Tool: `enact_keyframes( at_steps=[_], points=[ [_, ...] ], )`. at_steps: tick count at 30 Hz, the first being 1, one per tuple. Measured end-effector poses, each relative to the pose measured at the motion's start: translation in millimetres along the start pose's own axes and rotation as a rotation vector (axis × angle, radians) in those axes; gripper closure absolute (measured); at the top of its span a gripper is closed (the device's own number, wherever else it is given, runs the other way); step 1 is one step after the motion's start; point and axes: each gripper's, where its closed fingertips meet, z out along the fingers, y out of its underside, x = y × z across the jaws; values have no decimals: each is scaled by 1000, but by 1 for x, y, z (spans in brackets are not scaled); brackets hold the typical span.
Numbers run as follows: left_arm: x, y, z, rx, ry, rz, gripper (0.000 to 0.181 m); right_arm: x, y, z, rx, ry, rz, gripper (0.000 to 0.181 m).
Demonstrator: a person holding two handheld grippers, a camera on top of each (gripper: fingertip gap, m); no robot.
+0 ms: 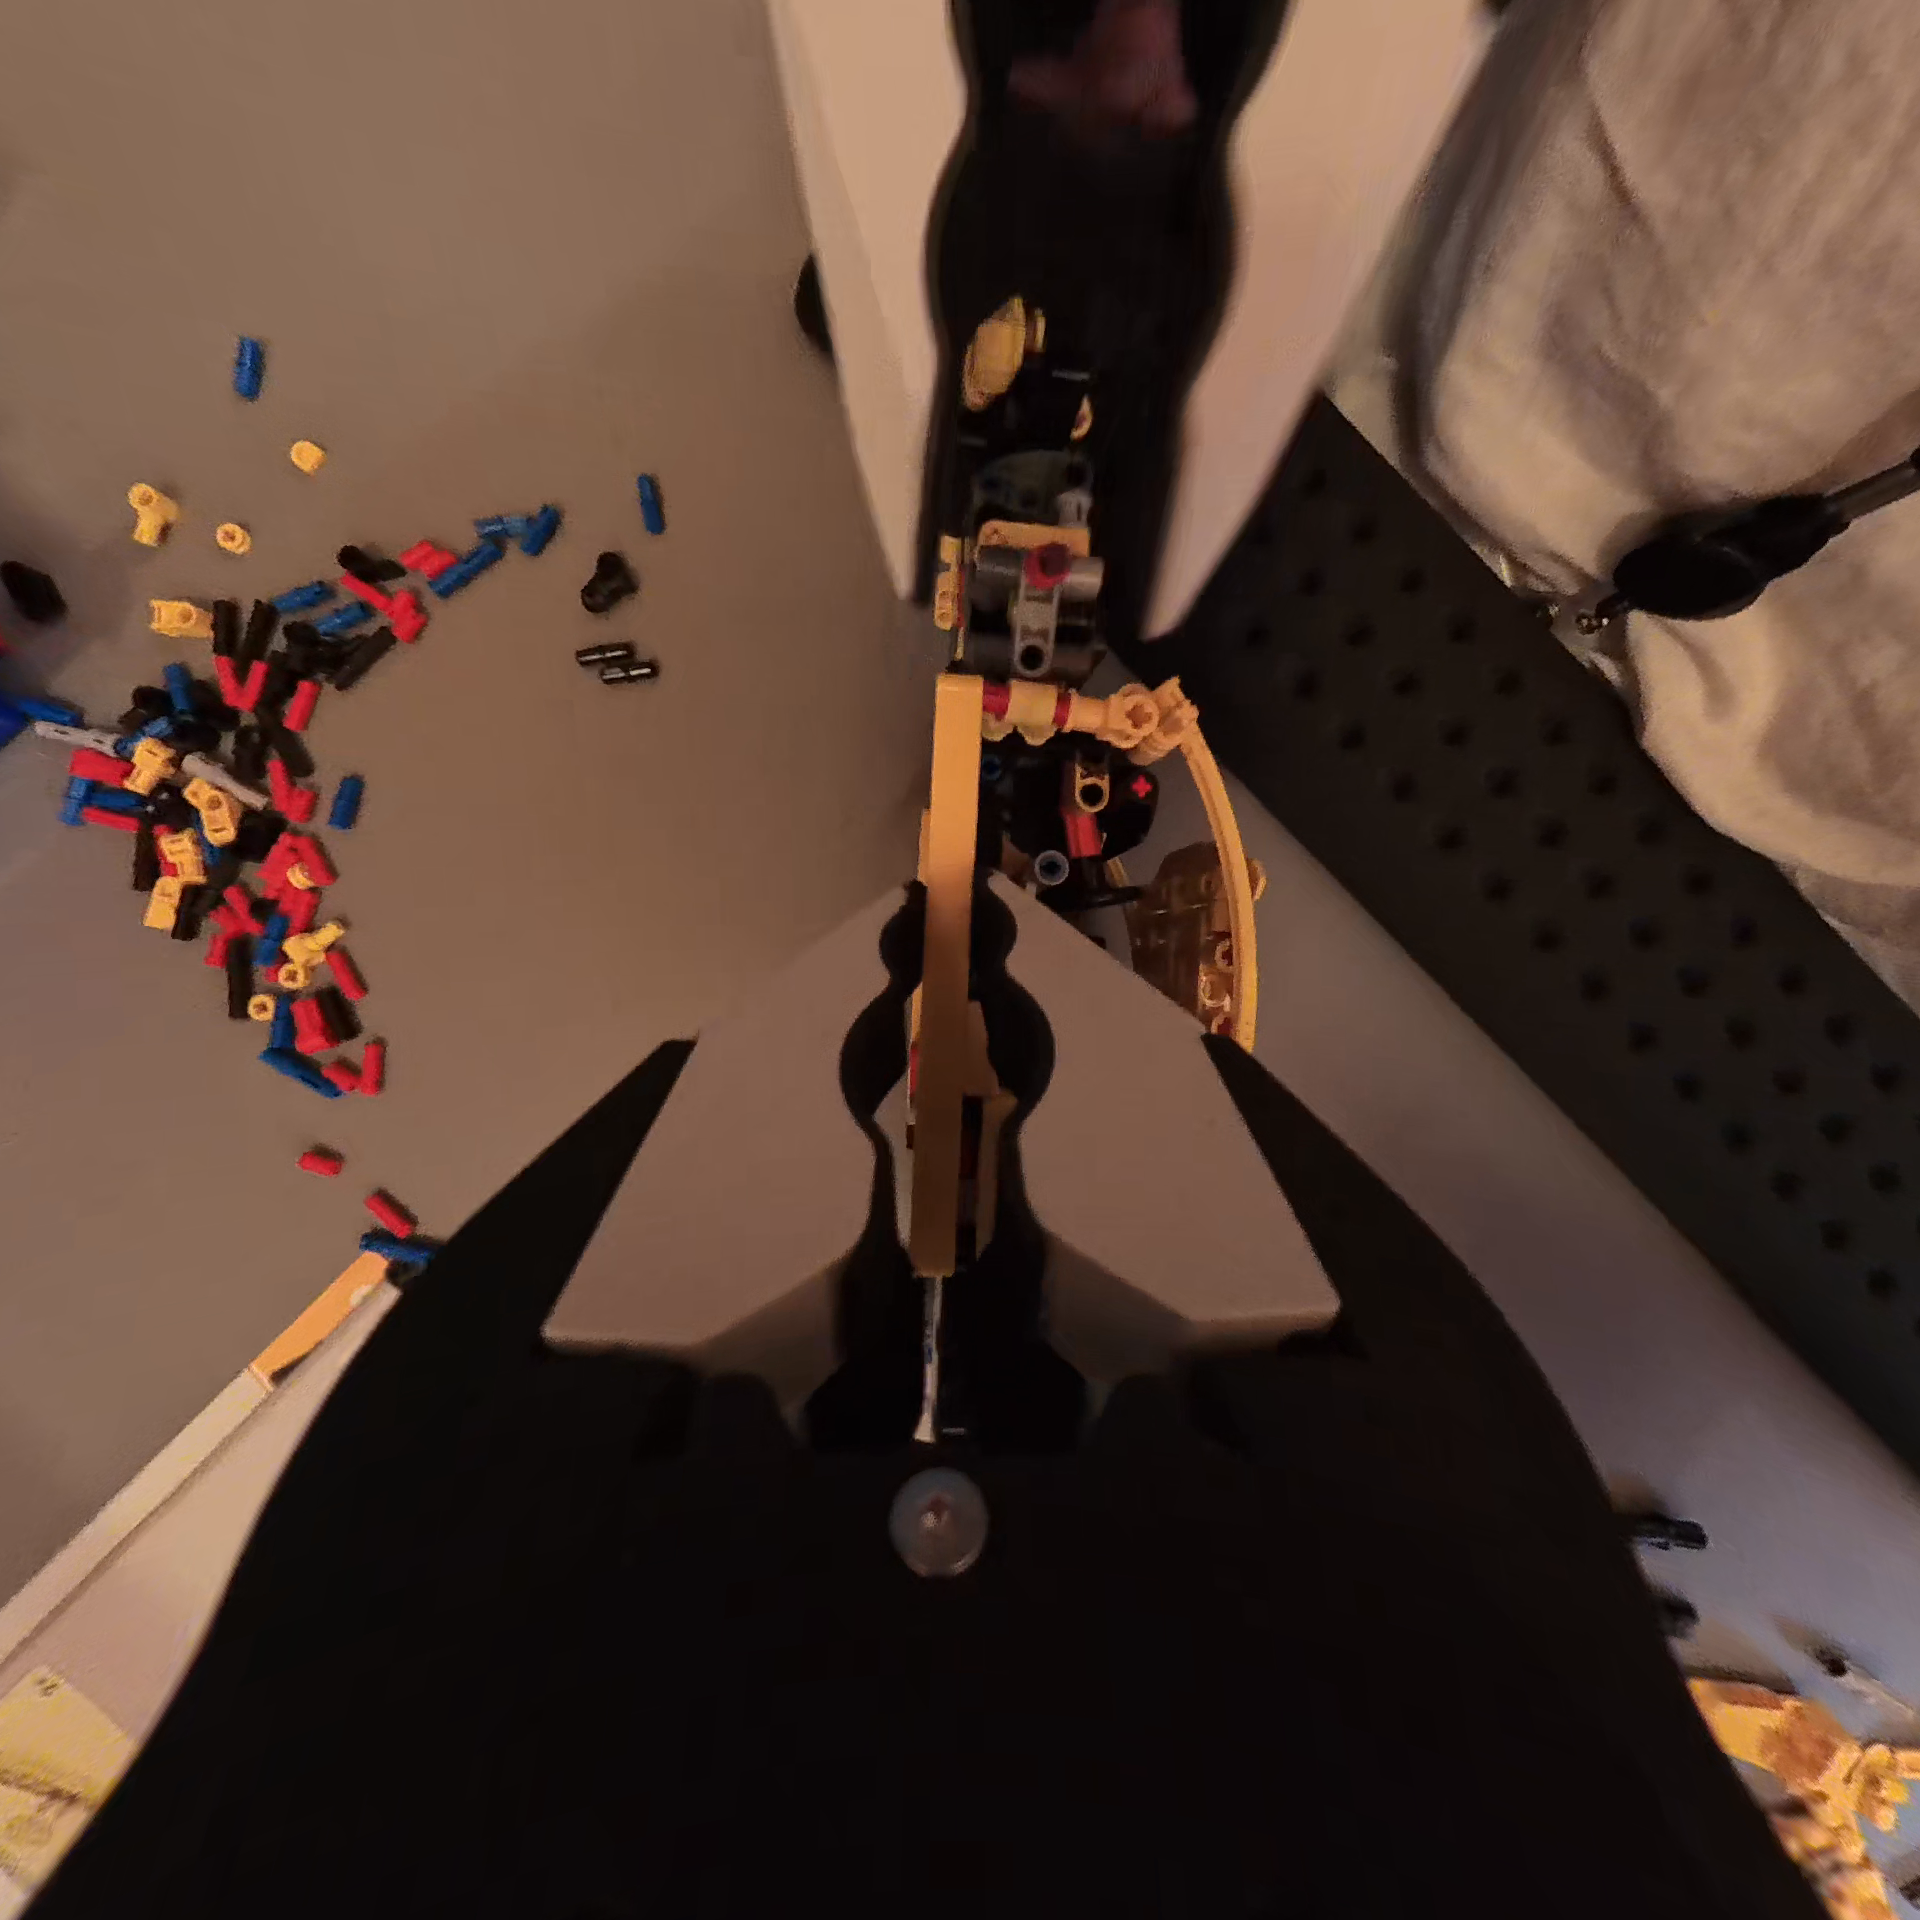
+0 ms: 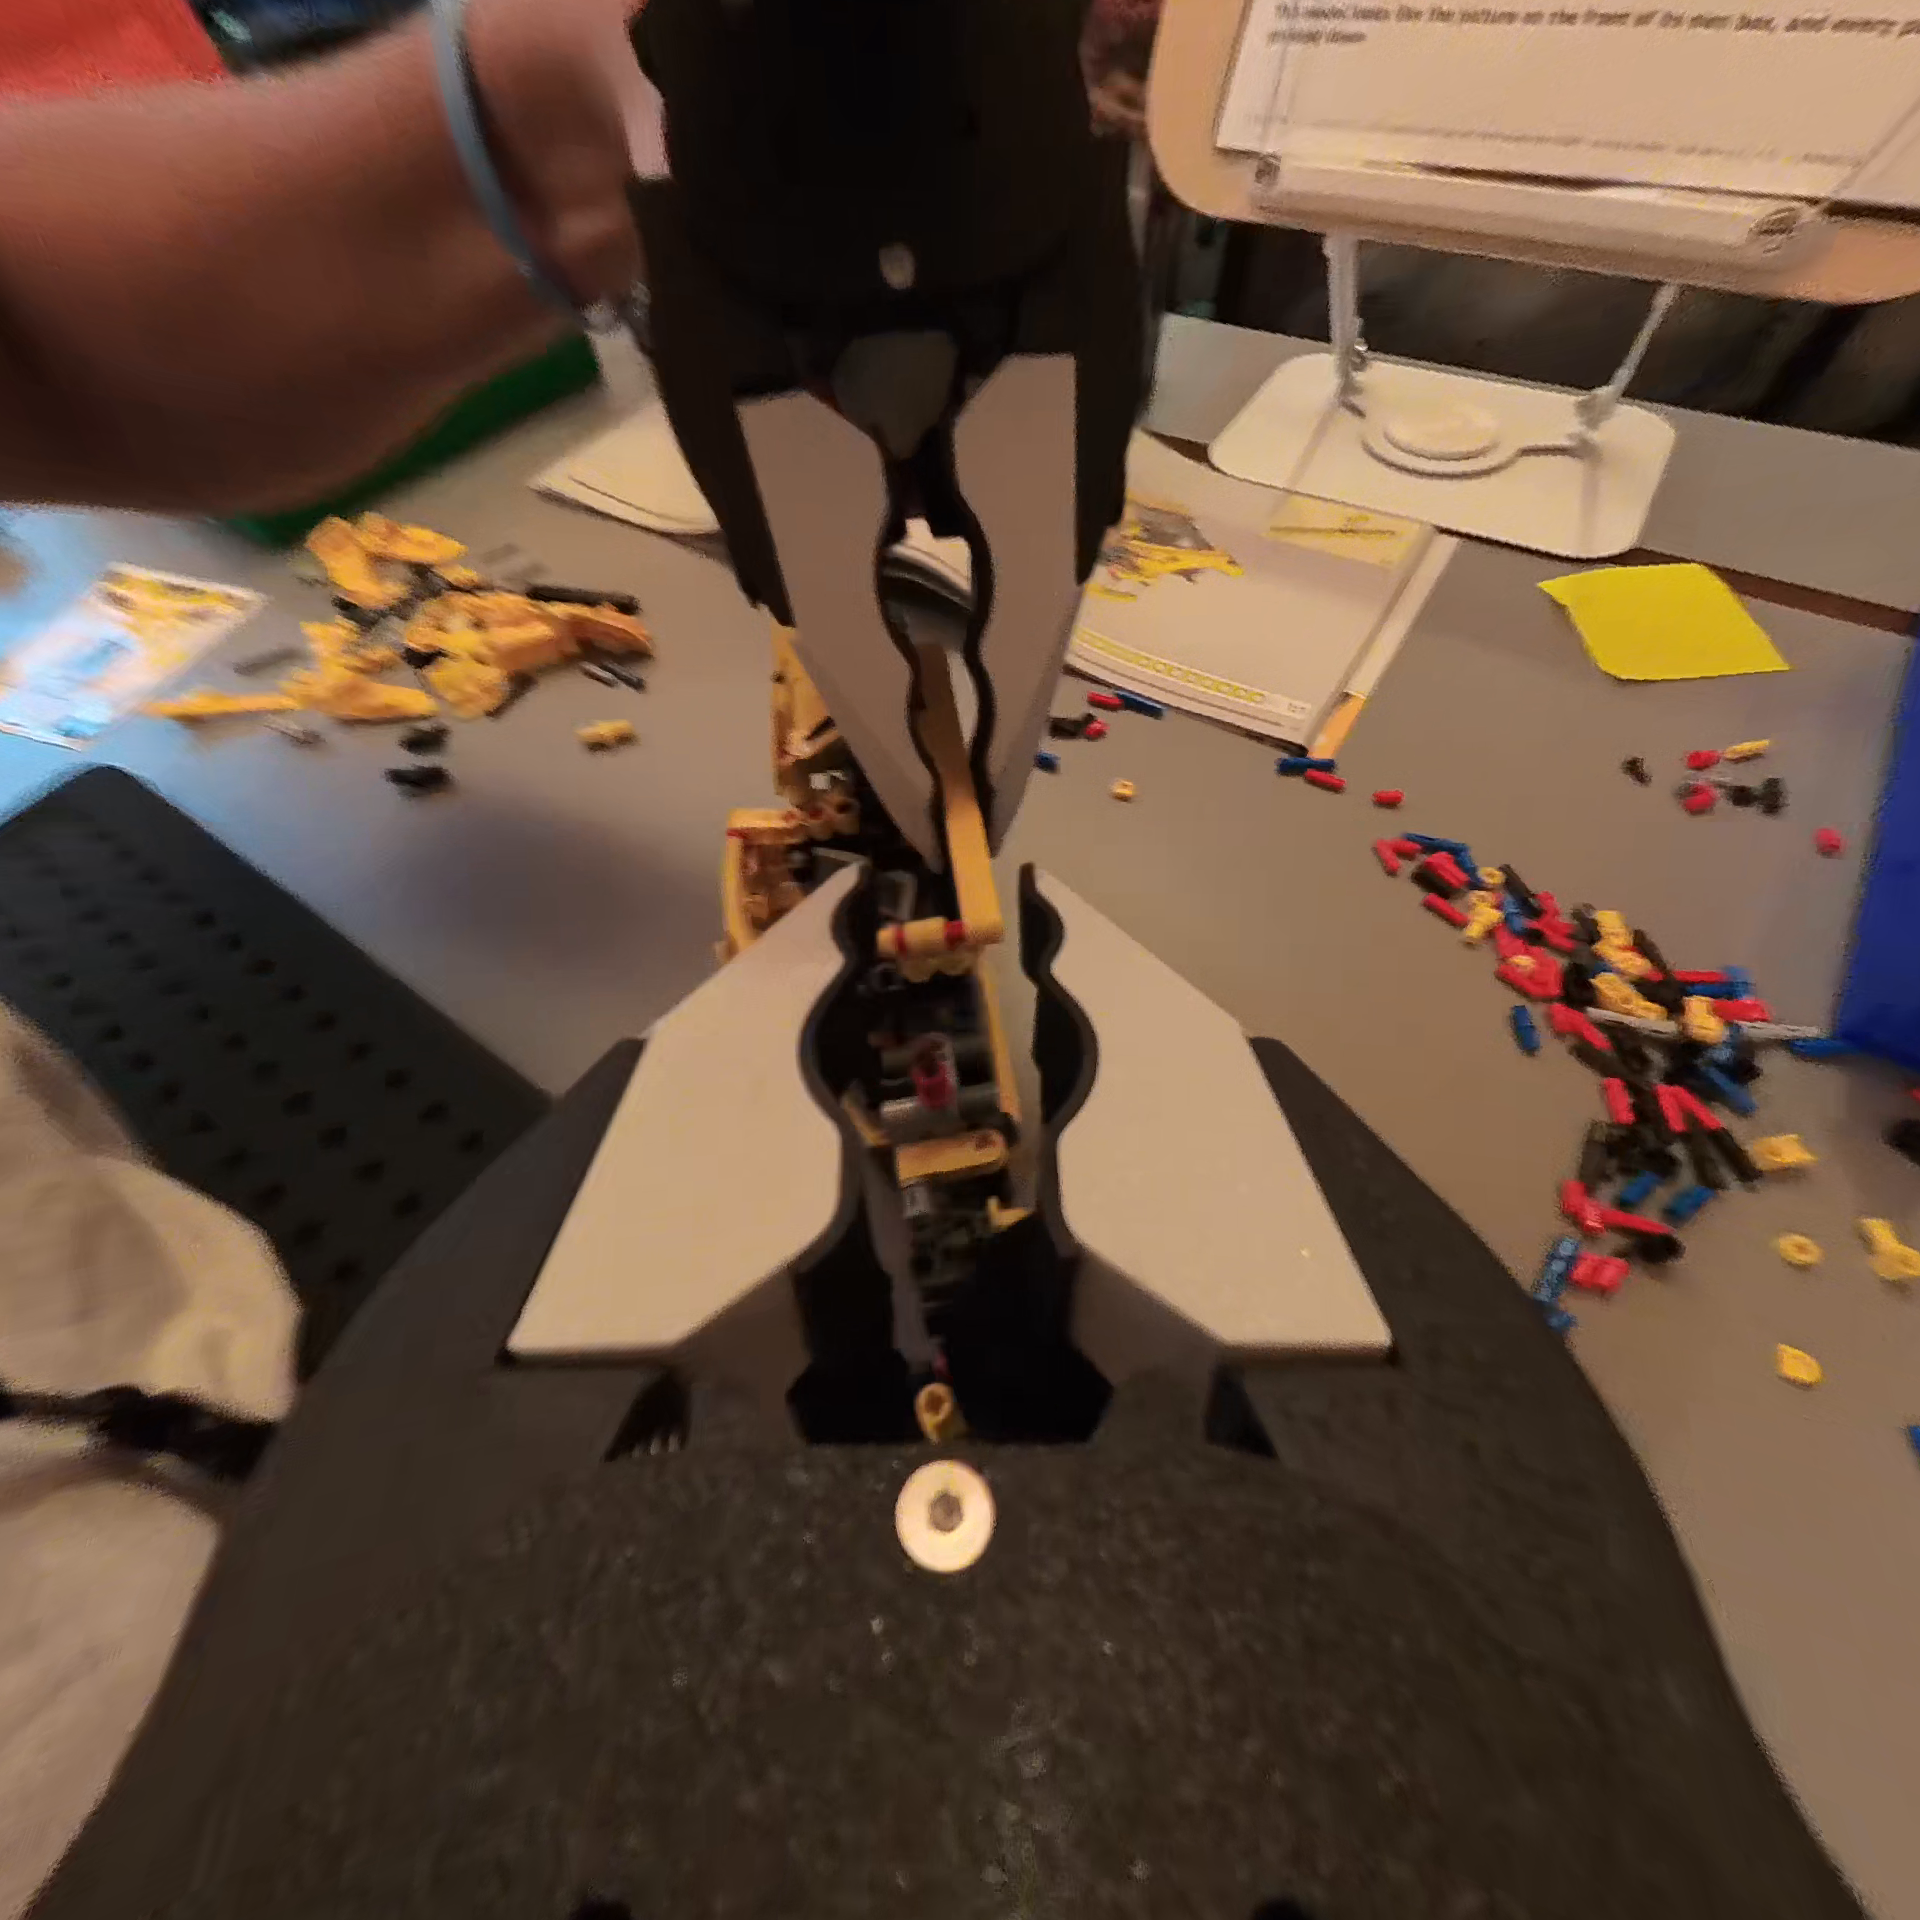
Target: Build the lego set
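A partly built yellow, black and grey lego model [image 1: 1039, 603] hangs in the air between both grippers. My left gripper [image 1: 951, 894] is shut on a long yellow beam [image 1: 951, 810] that sticks out of the model. My right gripper [image 2: 943, 873] is shut on the model's body [image 2: 935, 1101], which sits deep between its fingers. In the right wrist view the left gripper [image 2: 961, 831] comes down from above, held by a person's hand [image 2: 260, 260], and grips the yellow beam [image 2: 961, 769]. In the left wrist view the right gripper [image 1: 1029, 623] reaches in from the top.
A pile of small red, blue, black and yellow pieces [image 2: 1621, 997] lies on the grey table, also in the left wrist view [image 1: 229, 790]. Yellow parts [image 2: 447, 634], an instruction booklet [image 2: 1216, 644], a yellow paper [image 2: 1662, 618] and a paper stand [image 2: 1455, 436] lie farther back. A black perforated mat [image 2: 208, 977] is at the near edge. There is about 5 cm between the tips of the two grippers.
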Motion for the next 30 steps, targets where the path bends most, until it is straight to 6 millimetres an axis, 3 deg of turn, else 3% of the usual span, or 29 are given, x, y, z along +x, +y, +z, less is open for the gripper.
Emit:
enact_keyframes(
  at_steps=[2, 4, 8, 10, 12, 18, 20, 23, 26, 30],
  points=[
    [-6, 1, 0, -5, -6, -65, 173, -9, 3, -4, -21, -118, 42, 147],
    [-13, 1, 0, 6, -8, -153, 173, 1, 16, 1, -78, -70, 28, 133],
    [-24, 1, 0, 13, -60, -247, 172, 17, 6, -3, -30, 81, 38, 152],
    [-33, 2, -3, 5, -122, -280, 174, 8, -3, -6, -11, 100, 17, 147],
    [-41, 7, -7, -26, -189, -321, 174, 16, -2, -6, -48, 213, 40, 152],
    [-54, 12, -10, -1, -247, -567, 174, 48, -1, 20, -2, 284, 166, 153],
    [-56, 12, -10, 4, -253, -576, 174, 60, 1, 27, -23, 344, 152, 155],
    [-55, 10, -9, 3, -243, -528, 174, 59, -1, 32, -7, 355, 141, 160],
    [-60, 4, -11, -8, -272, -441, 163, 66, 6, 34, -48, 403, 123, 166],
    [-63, -5, -7, -18, -262, -349, 169, 66, 7, 32, -37, 415, 122, 171]
  ],
)
